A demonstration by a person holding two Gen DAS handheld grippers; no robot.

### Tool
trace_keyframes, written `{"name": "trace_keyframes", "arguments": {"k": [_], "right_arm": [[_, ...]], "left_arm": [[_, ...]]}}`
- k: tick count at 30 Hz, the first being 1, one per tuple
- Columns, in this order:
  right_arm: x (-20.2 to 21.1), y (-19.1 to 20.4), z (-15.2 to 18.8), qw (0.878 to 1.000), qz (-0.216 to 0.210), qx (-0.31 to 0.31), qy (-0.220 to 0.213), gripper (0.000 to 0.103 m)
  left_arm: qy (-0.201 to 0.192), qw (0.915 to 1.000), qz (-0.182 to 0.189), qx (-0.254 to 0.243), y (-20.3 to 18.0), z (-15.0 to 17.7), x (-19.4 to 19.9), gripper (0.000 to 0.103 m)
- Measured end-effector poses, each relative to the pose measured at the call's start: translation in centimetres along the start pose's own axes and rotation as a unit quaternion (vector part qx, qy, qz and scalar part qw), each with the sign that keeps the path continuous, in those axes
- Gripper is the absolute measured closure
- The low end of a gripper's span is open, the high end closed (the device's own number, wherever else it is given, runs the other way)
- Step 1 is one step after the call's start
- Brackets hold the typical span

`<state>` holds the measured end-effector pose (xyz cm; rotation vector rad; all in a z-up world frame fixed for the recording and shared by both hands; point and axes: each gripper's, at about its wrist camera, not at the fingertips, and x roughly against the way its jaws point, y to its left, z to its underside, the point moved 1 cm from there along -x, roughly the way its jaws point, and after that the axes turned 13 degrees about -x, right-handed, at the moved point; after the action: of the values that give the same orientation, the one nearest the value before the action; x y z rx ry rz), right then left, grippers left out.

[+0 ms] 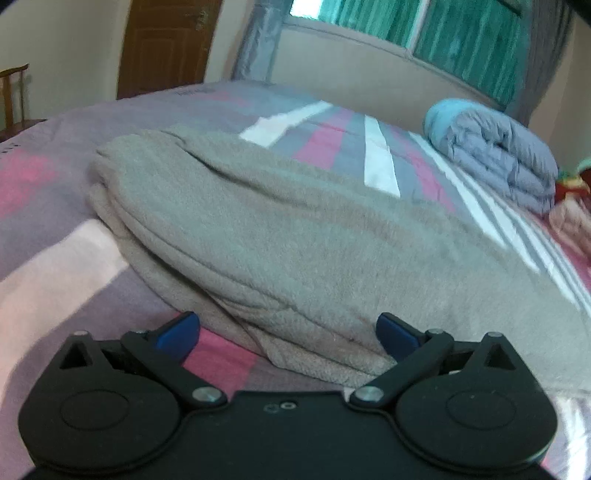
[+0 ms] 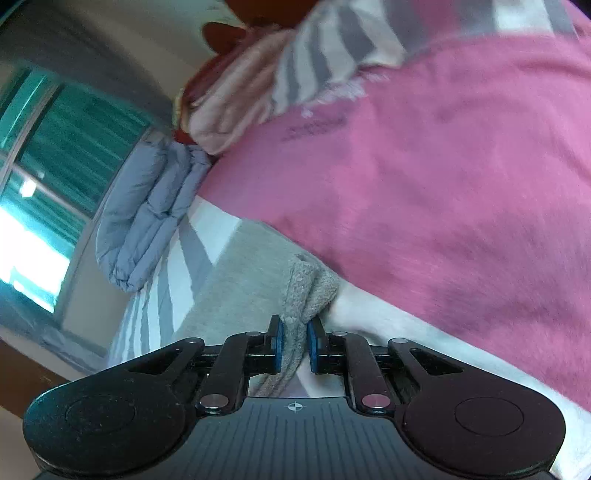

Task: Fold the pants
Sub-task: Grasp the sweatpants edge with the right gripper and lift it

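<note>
The grey-beige fleece pants (image 1: pixel 280 236) lie folded lengthwise on the striped bedspread (image 1: pixel 44 258), running from the far left toward the near right. My left gripper (image 1: pixel 288 336) is open, its blue pads spread wide at the near edge of the pants, holding nothing. In the right wrist view, tilted sideways, my right gripper (image 2: pixel 294 343) is shut on a bunched end of the pants (image 2: pixel 306 291), with the fabric pinched between the blue pads. The rest of the pants (image 2: pixel 236 273) stretches away behind it.
A folded grey-blue quilt (image 1: pixel 506 155) sits at the bed's far right, also in the right wrist view (image 2: pixel 147 210). Red and pink bedding (image 1: pixel 572 199) lies beside it. A wooden door (image 1: pixel 166 44), a chair (image 1: pixel 14 96) and a window with green curtains (image 1: pixel 461 33) stand behind the bed.
</note>
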<state>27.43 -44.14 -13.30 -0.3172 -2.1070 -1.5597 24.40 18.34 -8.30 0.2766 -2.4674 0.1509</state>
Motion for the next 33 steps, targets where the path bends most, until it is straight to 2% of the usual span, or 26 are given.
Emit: {"name": "trace_keyframes", "arguments": {"k": [5, 8, 10, 13, 16, 18, 20, 21, 22, 23, 24, 25, 26, 27, 28, 30, 33], "right_arm": [[2.3, 6.1, 1.8, 0.994, -0.028, 0.100, -0.043, 0.090], [3.1, 11.2, 4.5, 0.982, -0.056, 0.172, -0.057, 0.090], [3.0, 14.5, 7.1, 0.973, -0.082, 0.210, -0.050, 0.090], [2.3, 18.6, 12.3, 0.959, -0.118, 0.255, -0.025, 0.090], [1.3, 21.6, 19.0, 0.943, -0.148, 0.296, 0.016, 0.090], [0.2, 22.5, 24.5, 0.932, -0.165, 0.318, 0.061, 0.090], [-0.9, 22.5, 30.6, 0.913, -0.171, 0.352, 0.112, 0.090], [-1.5, 22.1, 33.8, 0.901, -0.174, 0.373, 0.141, 0.090], [-2.3, 21.5, 37.1, 0.881, -0.172, 0.399, 0.184, 0.089], [-3.6, 20.9, 40.2, 0.859, -0.142, 0.431, 0.238, 0.083], [-3.4, 20.6, 42.4, 0.847, -0.115, 0.462, 0.235, 0.077], [-1.5, 20.4, 43.3, 0.842, -0.146, 0.480, 0.197, 0.070], [-0.4, 20.2, 43.5, 0.837, -0.183, 0.475, 0.200, 0.065], [0.2, 20.1, 43.3, 0.833, -0.212, 0.454, 0.233, 0.065], [0.4, 20.0, 43.1, 0.833, -0.216, 0.447, 0.245, 0.065], [0.8, 19.9, 42.3, 0.836, -0.217, 0.450, 0.228, 0.065], [0.2, 20.0, 40.4, 0.860, -0.202, 0.423, 0.202, 0.065]], "left_arm": [[-0.032, 0.9991, -0.002, 0.027, 1.8, -0.3, 2.7, 0.011], [-0.039, 0.9983, -0.004, 0.043, 3.4, -0.2, 4.1, 0.010], [-0.031, 0.9984, -0.004, 0.048, 4.5, 0.2, 4.7, 0.010], [-0.025, 0.9987, -0.008, 0.043, 5.7, 1.3, 5.5, 0.010], [-0.018, 0.9990, -0.011, 0.041, 6.7, 2.8, 6.4, 0.010], [-0.018, 0.9990, -0.008, 0.041, 7.2, 3.6, 6.9, 0.010], [-0.019, 0.9990, -0.007, 0.041, 7.4, 4.1, 7.4, 0.010], [-0.018, 0.9990, -0.005, 0.039, 7.5, 4.2, 7.6, 0.010], [-0.017, 0.9991, -0.004, 0.038, 7.5, 4.2, 7.7, 0.010], [-0.018, 0.9990, -0.003, 0.040, 7.6, 4.3, 8.0, 0.010], [-0.019, 0.9989, -0.001, 0.043, 7.7, 4.3, 8.1, 0.010], [-0.020, 0.9987, 0.000, 0.046, 7.8, 4.4, 8.2, 0.010], [-0.022, 0.9986, 0.001, 0.047, 7.8, 4.4, 8.3, 0.009], [-0.021, 0.9986, -0.001, 0.048, 7.6, 4.3, 8.0, 0.009], [-0.020, 0.9987, -0.002, 0.047, 7.4, 4.2, 7.8, 0.009], [-0.020, 0.9987, -0.001, 0.048, 7.0, 4.1, 7.6, 0.009], [-0.023, 0.9986, 0.007, 0.046, 6.5, 3.9, 7.5, 0.008]]}}
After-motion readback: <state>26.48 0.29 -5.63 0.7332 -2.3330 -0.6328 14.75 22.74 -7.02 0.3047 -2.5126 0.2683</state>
